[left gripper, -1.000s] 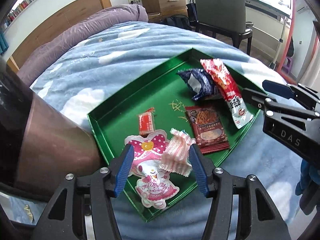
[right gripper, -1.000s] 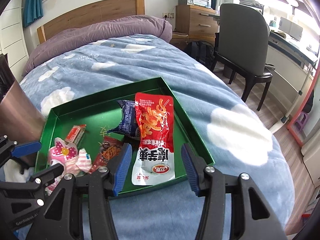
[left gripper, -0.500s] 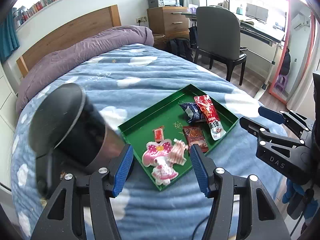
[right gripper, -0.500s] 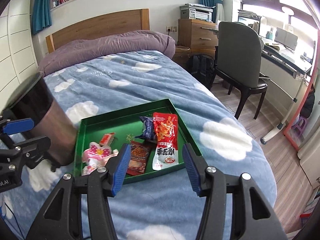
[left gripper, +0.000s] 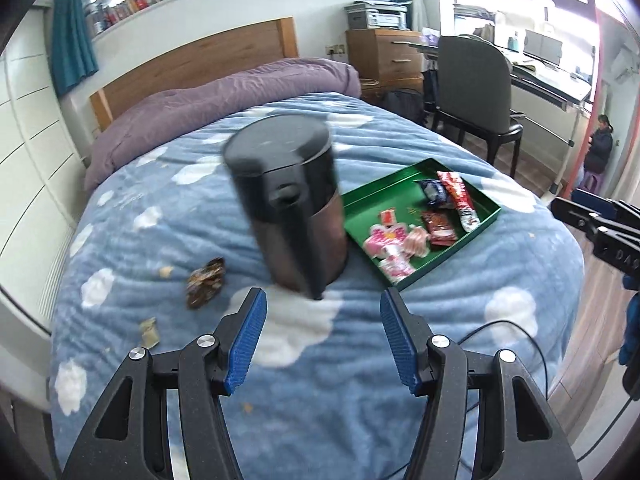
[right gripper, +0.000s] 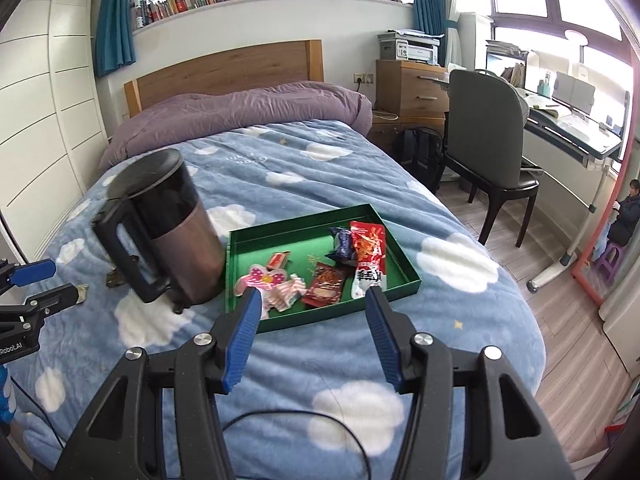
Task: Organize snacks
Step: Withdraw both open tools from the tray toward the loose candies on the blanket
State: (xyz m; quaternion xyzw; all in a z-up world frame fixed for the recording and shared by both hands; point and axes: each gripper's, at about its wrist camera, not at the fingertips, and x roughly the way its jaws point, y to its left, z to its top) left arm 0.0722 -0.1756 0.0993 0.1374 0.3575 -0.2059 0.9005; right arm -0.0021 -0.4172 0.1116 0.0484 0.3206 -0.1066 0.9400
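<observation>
- The left gripper, a black claw with blue ribbed pads, has its jaws parted with nothing between them; only blue cloud-print bedding lies under it.
- The right gripper, of the same build, also stands open and empty, its jaws spread somewhat wider.
- A shallow green rectangular tray lies on the bed just ahead of the right claw, and ahead and to the right of the left claw.
- In the tray, nearest the right claw's left finger, lie a pink-and-white character packet and a pink striped wrapper.
- Further right: a dark red noodle sachet, a long red-and-white pouch, a crumpled dark blue bag and a small red packet.
- A dark, brown-bodied jug with a black lid and handle stands right ahead of the left claw, touching the tray's left side.
- A crumpled brown wrapper lies on the bedding ahead-left of the left claw.
</observation>
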